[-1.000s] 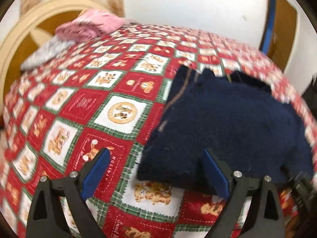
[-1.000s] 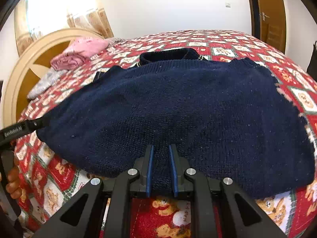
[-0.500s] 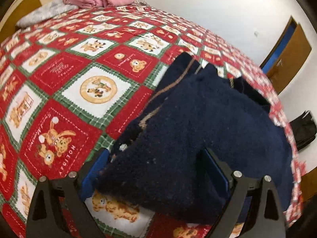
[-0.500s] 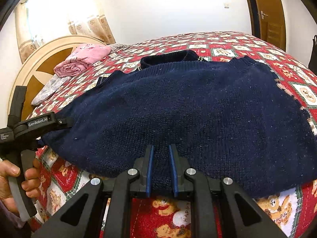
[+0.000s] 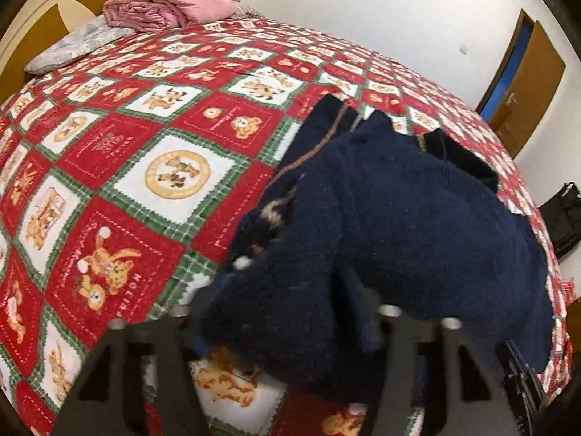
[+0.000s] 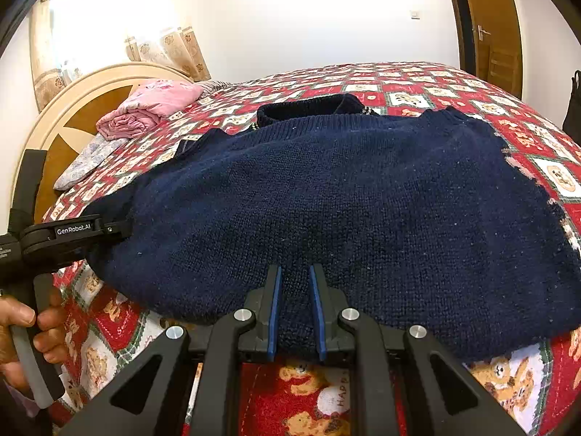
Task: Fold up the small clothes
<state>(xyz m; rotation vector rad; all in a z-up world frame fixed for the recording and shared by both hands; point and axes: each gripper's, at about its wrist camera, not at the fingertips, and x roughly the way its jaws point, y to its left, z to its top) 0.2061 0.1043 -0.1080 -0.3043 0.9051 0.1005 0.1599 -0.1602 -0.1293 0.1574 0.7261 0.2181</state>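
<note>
Right wrist view: navy knitted sweater lies spread across the red patchwork bedspread, its collar toward 12 o'clock. Right gripper is pinching the sweater's near hem at 6 o'clock, blue pads pressed on a fold of knit. Left gripper sits at 9 o'clock against the sweater's left edge, a hand wrapped round its grey handle. Left wrist view: left gripper jaws closing, a bunched corner of the sweater between them; pads largely hidden under the cloth, contact cannot be told. Folded pink cloth on a grey pillow at 11 o'clock by the headboard. Wooden door at 2 o'clock.
</note>
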